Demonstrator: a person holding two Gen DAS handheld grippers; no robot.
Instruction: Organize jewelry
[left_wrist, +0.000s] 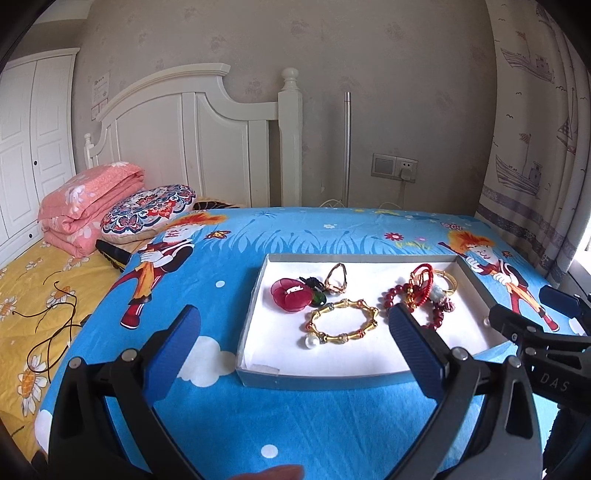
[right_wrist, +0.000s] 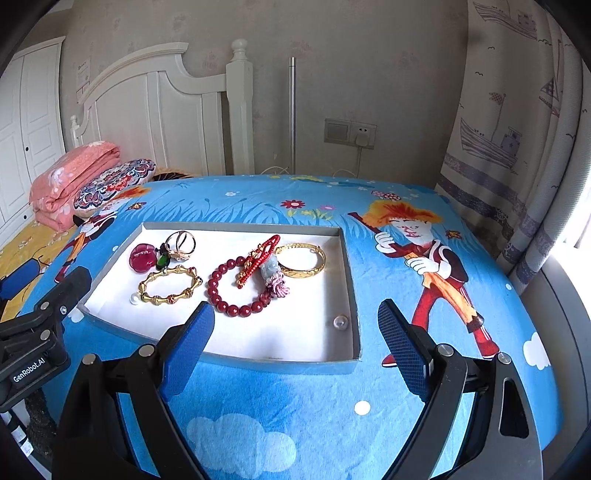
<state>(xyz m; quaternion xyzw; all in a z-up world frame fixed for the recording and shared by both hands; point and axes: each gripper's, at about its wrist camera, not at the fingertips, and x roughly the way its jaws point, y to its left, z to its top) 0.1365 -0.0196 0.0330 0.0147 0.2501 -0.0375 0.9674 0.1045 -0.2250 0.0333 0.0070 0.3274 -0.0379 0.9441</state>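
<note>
My right fingers (right_wrist: 400, 343) stand wide apart and hold nothing; between them I see only the blue cartoon cloth (right_wrist: 295, 424) and the near right corner of the shallow grey tray (right_wrist: 352, 280). My left gripper (left_wrist: 291, 343) is also wide and empty, and its right finger (left_wrist: 413, 343) covers a part of the tray in the left wrist view.

All the jewelry lies inside the tray, ahead of both grippers and lower than the fingertips, so both must go forward and down. From my right gripper (right_wrist: 295, 336), the dark red bead bracelet (right_wrist: 236, 288) is just ahead of the left finger (right_wrist: 192, 343), a little to the left of my centre line. It lies flat as an open ring, touching the red knotted cord (right_wrist: 258, 258) and the pink tassel (right_wrist: 279, 288), which lie partly over its far side. The plain gold bangle (right_wrist: 303, 258) is behind these, further ahead. One small clear bead (right_wrist: 340, 322) sits alone near the right wall of the tray, closest to my centre line.

From my left gripper, the gold bamboo-style bracelet (left_wrist: 341, 321) with its white pearl (left_wrist: 311, 342) lies ahead between the fingers, slightly right of centre. Its ring is flat, with the longer way running left to right. The red flower piece (left_wrist: 291, 293) and the gold ring (left_wrist: 336, 278) are behind it.

I judge that the left hand is nearer to the bamboo bracelet, and the right hand is nearer to the red beads. Because these rings lie flat on the white floor, I think one finger must go inside the ring and one outside.
</note>
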